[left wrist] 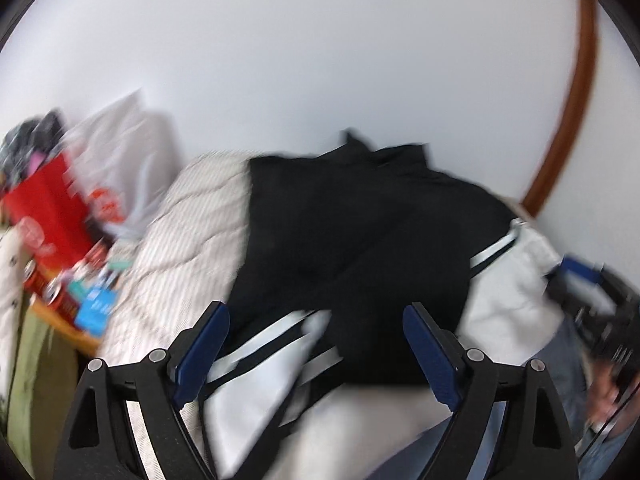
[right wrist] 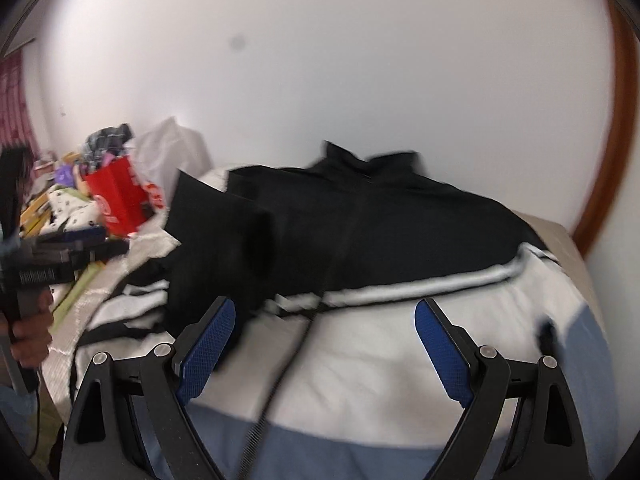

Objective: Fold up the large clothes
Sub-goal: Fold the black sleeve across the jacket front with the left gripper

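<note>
A large jacket (left wrist: 340,232) lies spread on the bed, black on top, white below a striped band, and light blue at the hem. A striped sleeve (left wrist: 260,360) is folded across its near side. My left gripper (left wrist: 316,312) hovers open over that sleeve and the black cloth, with nothing pinched between its blue pads. In the right wrist view the jacket (right wrist: 360,232) fills the middle, collar toward the wall. My right gripper (right wrist: 325,304) is open above the white panel, holding nothing. A hand (right wrist: 30,332) at the left edge holds the other tool.
The striped bed cover (left wrist: 192,220) shows left of the jacket. A red bag (right wrist: 116,196), a white plastic bag (left wrist: 124,152) and cluttered small items stand at the left. A white wall is behind, and a curved wooden frame (left wrist: 572,120) is at the right.
</note>
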Available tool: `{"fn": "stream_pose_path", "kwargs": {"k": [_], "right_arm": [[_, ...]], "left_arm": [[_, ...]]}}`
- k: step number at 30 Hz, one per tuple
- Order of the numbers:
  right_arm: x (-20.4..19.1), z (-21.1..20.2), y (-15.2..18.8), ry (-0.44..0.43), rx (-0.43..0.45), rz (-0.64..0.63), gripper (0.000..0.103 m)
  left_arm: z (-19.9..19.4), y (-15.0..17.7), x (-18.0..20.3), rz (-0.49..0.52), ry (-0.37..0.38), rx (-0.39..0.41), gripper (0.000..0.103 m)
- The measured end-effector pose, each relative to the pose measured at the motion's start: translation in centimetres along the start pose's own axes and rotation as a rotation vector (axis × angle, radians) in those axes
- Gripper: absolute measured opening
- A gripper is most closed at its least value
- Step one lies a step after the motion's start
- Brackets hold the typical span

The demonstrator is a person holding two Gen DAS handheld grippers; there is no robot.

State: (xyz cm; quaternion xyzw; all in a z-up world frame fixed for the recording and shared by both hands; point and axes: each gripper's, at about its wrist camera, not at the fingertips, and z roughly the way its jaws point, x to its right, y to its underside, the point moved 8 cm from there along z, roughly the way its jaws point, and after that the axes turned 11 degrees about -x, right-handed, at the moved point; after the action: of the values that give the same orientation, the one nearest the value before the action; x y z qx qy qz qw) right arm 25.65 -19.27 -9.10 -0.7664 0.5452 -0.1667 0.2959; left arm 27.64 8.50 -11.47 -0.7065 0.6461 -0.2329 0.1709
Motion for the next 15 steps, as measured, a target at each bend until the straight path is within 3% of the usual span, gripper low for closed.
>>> {"fn": "stream_pose_path", "kwargs": {"k": [4,11,15], "right_arm": [[-3.4,2.0,-2.8,-0.059,0.004,-0.04,0.091],[-8.6,7.0,-8.3,-0.122,-0.018,-0.169,0.09],[-9.8,10.7,-9.4,-0.162,-0.098,-0.23,0.071]], "left_arm": [[1.5,3.0,-3.6,-0.016,-0.008,-0.053,0.088],[4.7,6.7,-5.3,0.013,0.057,-0.12,0.088],[6.0,6.8,-5.1,0.034,0.108,-0.127,0.088]]}}
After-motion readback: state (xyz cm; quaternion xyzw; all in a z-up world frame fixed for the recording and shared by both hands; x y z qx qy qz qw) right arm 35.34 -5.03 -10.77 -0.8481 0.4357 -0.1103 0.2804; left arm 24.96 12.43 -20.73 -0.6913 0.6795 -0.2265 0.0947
